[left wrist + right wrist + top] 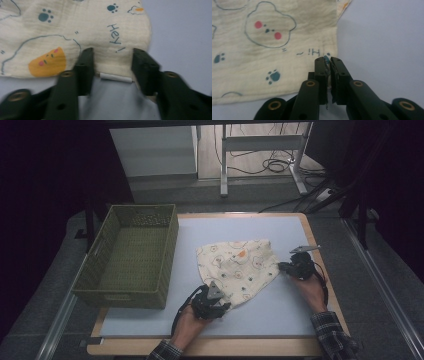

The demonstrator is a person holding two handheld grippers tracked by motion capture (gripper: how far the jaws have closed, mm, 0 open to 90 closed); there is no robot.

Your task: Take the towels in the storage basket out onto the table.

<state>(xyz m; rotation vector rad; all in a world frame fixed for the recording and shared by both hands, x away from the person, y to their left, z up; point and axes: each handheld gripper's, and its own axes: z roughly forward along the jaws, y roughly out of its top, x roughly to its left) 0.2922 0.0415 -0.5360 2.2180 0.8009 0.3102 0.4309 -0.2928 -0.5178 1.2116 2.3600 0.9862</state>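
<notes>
A cream cloth with little bears and paw prints lies flat on the pale blue table mat. A green woven basket sits just beside the cloth, on its left, and nothing is in it.

The right gripper is at the cloth's right edge. Its two jaws are pressed together with a bit of the cloth's hem pinched between them, close to the word "Hi!".

The left gripper is at the cloth's near corner, by the word "Hey!". Its jaws stand wide apart, one on each side of a small white tag on the hem. They rest at the hem but do not squeeze it yet.

The job looks like folding the cloth, or lifting it to put in the basket. The step now is to get a good hold with the left gripper too. To do it well, push the jaws a little further over the hem so they catch real cloth, not just the tag. Then close them softly. Keep the right gripper holding tight, and lift both sides together so the cloth does not slip or bunch up.
</notes>
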